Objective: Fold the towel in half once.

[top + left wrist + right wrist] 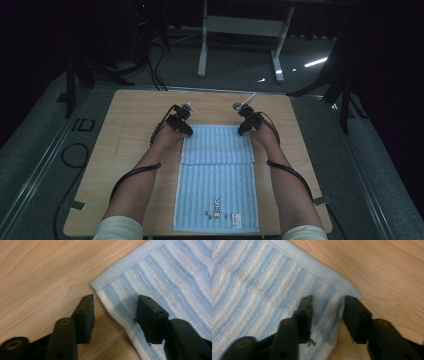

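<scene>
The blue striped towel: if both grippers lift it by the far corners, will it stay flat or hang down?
The towel is probably floppy: its far part already lies folded over itself. It is likely light, being thin cloth flat on the table. Its ribbed pile should not slip easily.

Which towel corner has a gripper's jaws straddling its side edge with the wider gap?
The far left corner of the towel: the left gripper stands wider there than the right gripper.

I read "ID" in dark letters on the grey floor (82, 124) left of the desk (130, 107), towel (217, 187) label print too small to read
</scene>
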{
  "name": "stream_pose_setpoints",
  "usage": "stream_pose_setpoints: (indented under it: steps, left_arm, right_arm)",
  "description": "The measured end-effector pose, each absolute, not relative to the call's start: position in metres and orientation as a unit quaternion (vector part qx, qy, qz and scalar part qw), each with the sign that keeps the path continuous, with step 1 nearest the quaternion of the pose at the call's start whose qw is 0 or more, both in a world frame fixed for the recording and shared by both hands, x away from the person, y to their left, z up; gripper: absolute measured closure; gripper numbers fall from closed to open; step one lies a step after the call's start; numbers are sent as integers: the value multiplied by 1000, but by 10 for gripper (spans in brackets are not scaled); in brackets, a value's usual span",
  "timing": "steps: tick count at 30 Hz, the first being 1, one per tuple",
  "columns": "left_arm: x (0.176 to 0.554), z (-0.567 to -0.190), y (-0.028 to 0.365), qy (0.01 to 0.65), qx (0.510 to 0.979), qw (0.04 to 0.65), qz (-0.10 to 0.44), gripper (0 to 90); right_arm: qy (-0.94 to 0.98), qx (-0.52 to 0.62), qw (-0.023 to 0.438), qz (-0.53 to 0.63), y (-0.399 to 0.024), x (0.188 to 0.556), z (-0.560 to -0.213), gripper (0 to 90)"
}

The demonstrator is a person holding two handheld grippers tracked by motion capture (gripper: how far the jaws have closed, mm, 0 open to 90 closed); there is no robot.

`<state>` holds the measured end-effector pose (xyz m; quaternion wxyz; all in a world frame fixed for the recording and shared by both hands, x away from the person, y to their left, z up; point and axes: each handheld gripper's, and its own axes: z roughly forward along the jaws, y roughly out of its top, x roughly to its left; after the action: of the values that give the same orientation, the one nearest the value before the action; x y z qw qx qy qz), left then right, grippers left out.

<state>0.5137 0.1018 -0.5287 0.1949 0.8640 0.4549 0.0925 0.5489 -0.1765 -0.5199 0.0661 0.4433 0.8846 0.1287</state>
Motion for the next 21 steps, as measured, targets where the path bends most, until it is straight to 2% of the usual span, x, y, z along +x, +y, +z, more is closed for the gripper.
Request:
stream_pose_setpoints:
  steps: [3, 6, 12, 21]
  left_arm:
    - [512, -528, 97, 443, 870, 200, 86, 691]
    - [510, -529, 94, 431, 873, 213, 77, 843]
    - [505, -517, 98, 428, 871, 231, 63, 872]
    - [493, -455, 108, 409, 864, 276, 97, 874]
  right_arm:
    - [890, 434, 62, 126, -172, 547, -519, 810]
    - [896, 422, 69, 118, -167, 544, -519, 852]
    - [894, 422, 78, 131, -171, 540, -502, 861]
    - [890, 413, 109, 162, -181, 533, -454, 862]
